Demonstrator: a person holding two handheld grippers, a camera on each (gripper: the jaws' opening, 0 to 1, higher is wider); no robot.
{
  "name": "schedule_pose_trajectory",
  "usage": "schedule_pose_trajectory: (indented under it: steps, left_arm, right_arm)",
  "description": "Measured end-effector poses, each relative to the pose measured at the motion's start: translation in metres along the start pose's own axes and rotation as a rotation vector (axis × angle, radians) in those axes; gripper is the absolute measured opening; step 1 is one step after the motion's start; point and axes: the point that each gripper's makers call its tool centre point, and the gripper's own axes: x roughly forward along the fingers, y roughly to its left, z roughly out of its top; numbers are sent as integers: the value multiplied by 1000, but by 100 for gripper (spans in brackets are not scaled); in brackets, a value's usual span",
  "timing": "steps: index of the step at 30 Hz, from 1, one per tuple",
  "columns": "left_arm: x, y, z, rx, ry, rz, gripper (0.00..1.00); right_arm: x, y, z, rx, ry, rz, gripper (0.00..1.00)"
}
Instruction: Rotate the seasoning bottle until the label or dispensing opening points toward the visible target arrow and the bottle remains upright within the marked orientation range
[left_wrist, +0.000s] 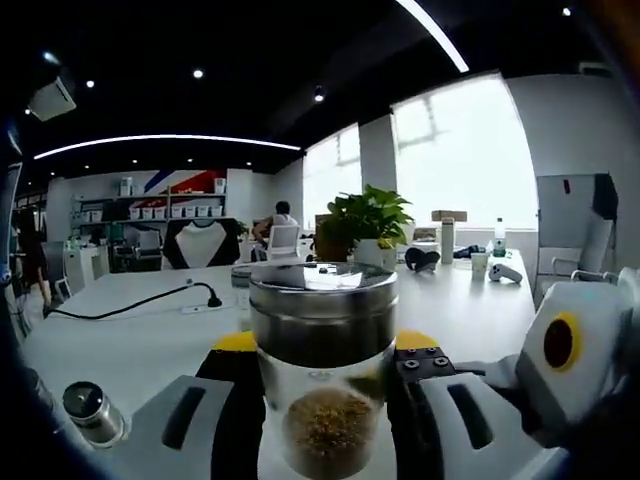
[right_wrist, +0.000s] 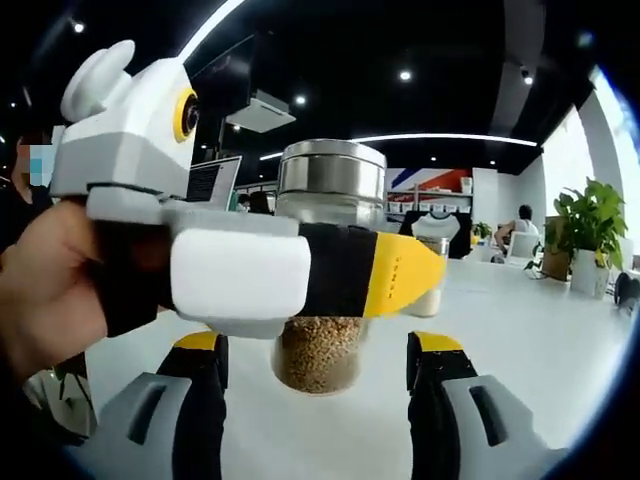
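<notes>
We saw the clear glass seasoning bottle (left_wrist: 325, 375) with a brushed metal cap and brown granules in its lower part standing upright, raised above the white table (left_wrist: 150, 340). In the left gripper view it sat between the left gripper (left_wrist: 322, 400)'s two black, yellow-tipped jaws, which pressed against its glass sides, so that gripper was clamped on the bottle. In the right gripper view the same bottle (right_wrist: 320, 350) hung ahead of the right gripper (right_wrist: 318, 365), whose jaws stood apart on either side without touching it; the left gripper (right_wrist: 330, 270), held by a hand (right_wrist: 50, 290), crossed in front of the bottle's middle and hid the glass there.

Farther out, a small metal-capped shaker (left_wrist: 92, 412) stood on the table near the left jaw. A black cable (left_wrist: 130, 303) ran across the tabletop, and a green potted plant (left_wrist: 368, 225) stood behind the bottle, with a white controller (left_wrist: 505, 272) to the right.
</notes>
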Motion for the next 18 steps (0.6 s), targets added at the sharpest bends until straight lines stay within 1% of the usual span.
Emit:
schedule_pose_trajectory:
  steps: [1,3,6,10,12,13,14,15,18]
  left_arm:
    - [-1,0,-1,12,6,-6,48]
    - [-2,1,-1,5,6,-13,48]
    - [-5,1,0,-17,-5,-38,48]
    - [-7,-1,1,-10,-9,-80,48]
    - [-8,0,2,-10,-12,-95,48]
    - [-8,-1,2,-6,-10,-107,48]
    - [-8,-4,1,16,2,-142,48]
    - [-7,-8,1,18,2,-176,48]
    - [-8,-9,5,12,-7,-193,48]
  right_arm:
    - [0,0,0,-1,1,2,73]
    - [1,2,1,3,-1,8,73]
    - [1,3,1,2,-1,15,73]
    - [1,5,2,-3,2,27,73]
    - [1,7,0,-15,14,38,73]
    - [1,8,0,-23,18,42,73]
    - [1,10,0,-28,18,46,72]
    - [1,11,0,-30,18,50,72]
    - [1,13,2,-33,10,52,72]
